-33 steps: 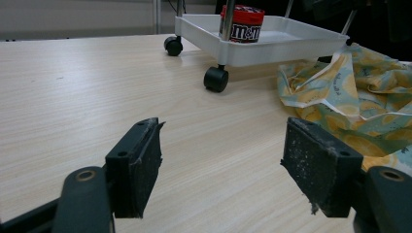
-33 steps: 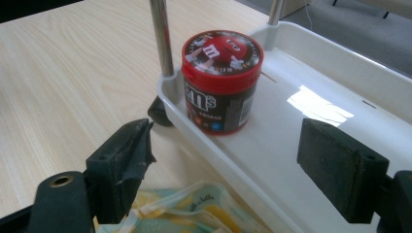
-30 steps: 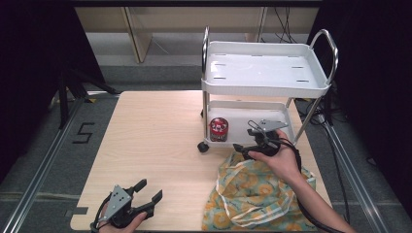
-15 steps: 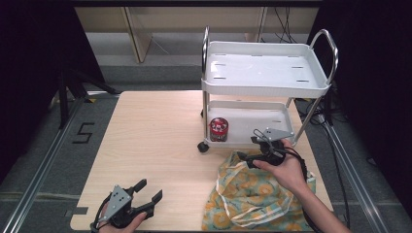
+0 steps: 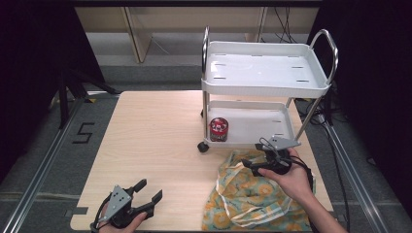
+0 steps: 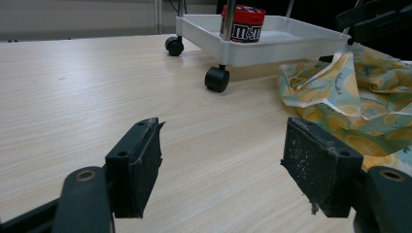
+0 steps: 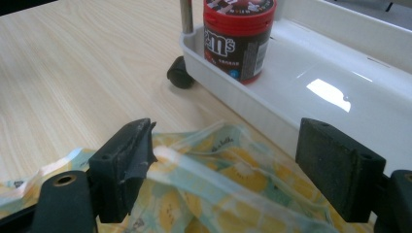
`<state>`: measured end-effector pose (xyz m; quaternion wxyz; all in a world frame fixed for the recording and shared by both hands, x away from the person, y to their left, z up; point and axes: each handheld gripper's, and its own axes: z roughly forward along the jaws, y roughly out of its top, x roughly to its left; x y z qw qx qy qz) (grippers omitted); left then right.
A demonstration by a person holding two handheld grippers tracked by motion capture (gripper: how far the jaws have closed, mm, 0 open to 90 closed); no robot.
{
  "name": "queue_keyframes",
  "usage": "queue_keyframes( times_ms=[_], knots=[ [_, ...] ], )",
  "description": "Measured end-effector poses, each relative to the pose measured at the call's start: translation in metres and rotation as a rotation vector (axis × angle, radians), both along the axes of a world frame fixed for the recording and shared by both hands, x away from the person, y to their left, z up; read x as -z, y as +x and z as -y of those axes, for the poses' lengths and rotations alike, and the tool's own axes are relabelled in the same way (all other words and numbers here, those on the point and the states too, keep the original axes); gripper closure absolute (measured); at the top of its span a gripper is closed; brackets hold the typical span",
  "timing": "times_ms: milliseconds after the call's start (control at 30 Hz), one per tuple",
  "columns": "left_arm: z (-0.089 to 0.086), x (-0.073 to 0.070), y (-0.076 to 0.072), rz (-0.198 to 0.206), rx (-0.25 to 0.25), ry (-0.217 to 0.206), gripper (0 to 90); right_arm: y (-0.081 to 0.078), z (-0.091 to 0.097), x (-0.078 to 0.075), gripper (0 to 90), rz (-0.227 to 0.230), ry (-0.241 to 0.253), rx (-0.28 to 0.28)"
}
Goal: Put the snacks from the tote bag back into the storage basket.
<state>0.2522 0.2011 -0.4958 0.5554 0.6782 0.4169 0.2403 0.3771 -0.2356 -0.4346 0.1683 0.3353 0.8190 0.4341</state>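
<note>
The red candy canister (image 7: 238,39) on the lower tray of the white cart (image 5: 272,133) carried the only brand that could be read. In the left gripper view its dark band showed "m&m" in white letters (image 6: 244,32) — the end of the word was cut off by the curve. In the right gripper view the same band read "m's", and below it ran a line of small white print and a pale label panel, both too fine to make out. On the grey floor to the left of the table (image 5: 155,141), a black figure "5" (image 5: 83,133) was marked — plain in the high view.
</note>
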Motion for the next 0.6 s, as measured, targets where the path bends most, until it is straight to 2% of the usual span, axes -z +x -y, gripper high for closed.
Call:
queue_keyframes(
  times_ms=[33,67,133,200,233,267,300,333,367,433,467,500,533,600],
  knots=[
    [0.0,0.0,0.0,0.001,0.0,0.0,29.4,-0.002,0.004,0.002,22.6,0.03,-0.002,-0.006],
    [0.0,0.0,0.0,0.001,0.0,0.0,29.3,-0.002,0.004,0.002,22.6,0.03,-0.002,-0.006],
    [0.0,0.0,0.0,0.001,-0.001,-0.001,29.3,-0.009,0.006,0.005,22.9,-0.016,0.013,0.008],
    [0.0,0.0,0.0,-0.005,-0.002,0.007,29.4,-0.011,0.011,0.01,23.5,0.009,0.01,0.002],
    [0.0,0.0,0.0,-0.002,-0.001,0.001,29.3,-0.014,0.012,0.011,23.8,-0.018,0.023,0.011],
    [0.0,0.0,0.0,-0.004,-0.001,0.002,29.4,-0.016,0.016,0.017,24.8,0.008,0.022,0.003],
    [0.001,0.001,0.001,-0.002,0.002,-0.003,29.4,-0.019,0.017,0.019,25.3,-0.02,0.033,-0.002],
    [0.001,0.001,0.001,-0.001,0.004,-0.002,29.3,-0.021,0.018,0.022,25.7,-0.021,0.032,0.009],
    [0.0,0.0,0.001,-0.003,0.002,0.003,29.4,-0.021,0.021,0.024,26.0,0.003,0.026,-0.003],
    [0.0,0.0,0.0,-0.003,0.002,0.002,29.3,-0.023,0.022,0.026,26.5,-0.002,0.03,-0.003],
    [0.0,0.0,0.0,-0.004,-0.002,0.003,29.3,-0.025,0.024,0.029,27.4,0.008,0.04,-0.002],
    [0.0,0.0,0.001,-0.005,-0.003,0.002,29.4,-0.027,0.023,0.03,27.6,-0.01,0.063,0.013],
    [0.0,0.001,0.001,-0.001,0.002,0.001,29.4,-0.026,0.025,0.03,27.7,0.018,0.055,0.001],
    [0.001,0.0,0.0,-0.002,-0.001,0.003,29.3,-0.028,0.024,0.031,27.8,-0.002,0.082,0.002]
  ],
)
